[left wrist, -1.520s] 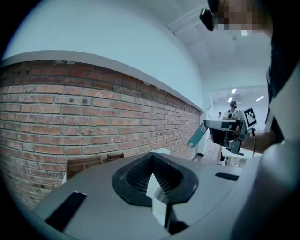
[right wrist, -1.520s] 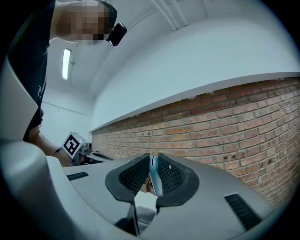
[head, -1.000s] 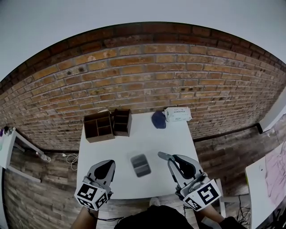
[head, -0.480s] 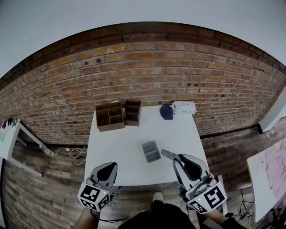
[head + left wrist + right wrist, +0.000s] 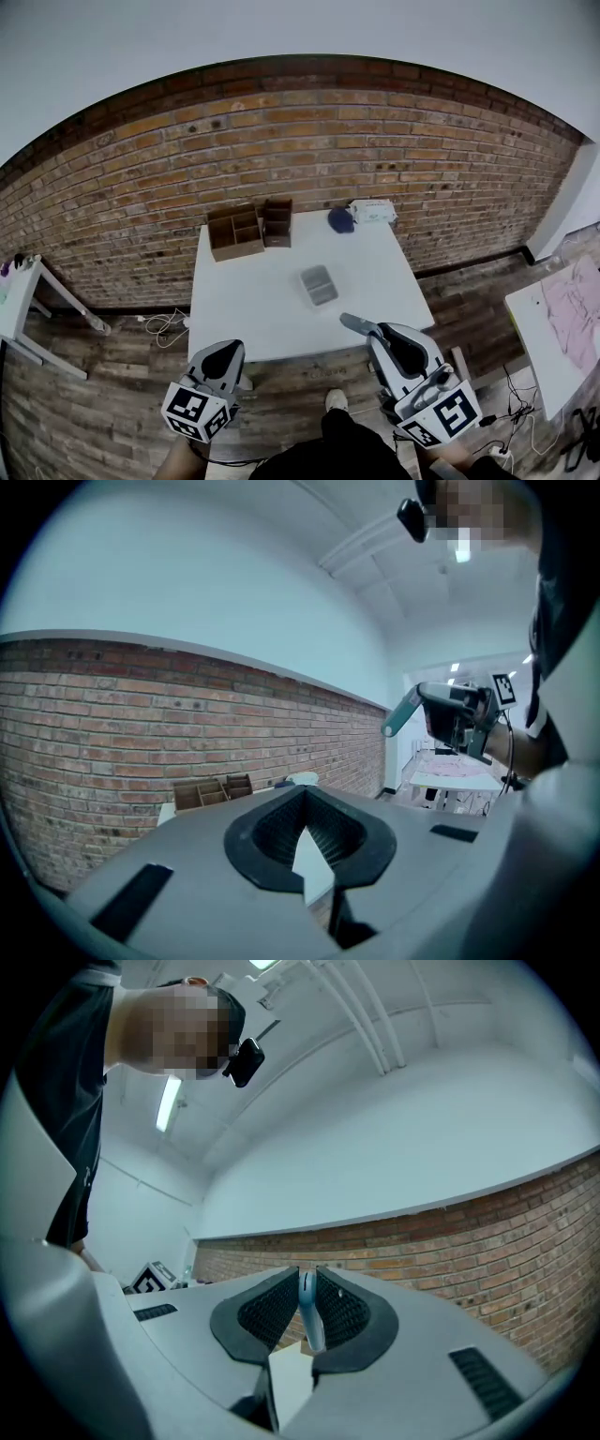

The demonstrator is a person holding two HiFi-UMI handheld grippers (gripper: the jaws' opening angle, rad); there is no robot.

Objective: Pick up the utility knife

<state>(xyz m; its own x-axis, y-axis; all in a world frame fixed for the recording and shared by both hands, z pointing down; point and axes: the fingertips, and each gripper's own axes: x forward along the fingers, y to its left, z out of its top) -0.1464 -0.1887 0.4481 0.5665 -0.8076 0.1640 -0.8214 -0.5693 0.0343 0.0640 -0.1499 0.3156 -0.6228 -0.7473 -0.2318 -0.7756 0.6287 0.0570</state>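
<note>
The utility knife, slim and blue-grey, stands on edge between the pads of my right gripper, which is shut on it. In the head view its end sticks out ahead of the right gripper, over the white table's near right corner. The left gripper view also catches the knife held up in the air at the right. My left gripper hangs over the wooden floor just off the table's front edge, and its jaws meet at the tips with nothing in them.
A grey tray lies mid-table. Two wooden organisers stand at the back left, with a blue cap and a white pack at the back right. A brick wall rises behind. Another table with pink cloth is to the right.
Both grippers have drawn back from the table, so they now hang at or past its front edge. The table looks smaller and farther off. The knife stays gripped in the right one.
</note>
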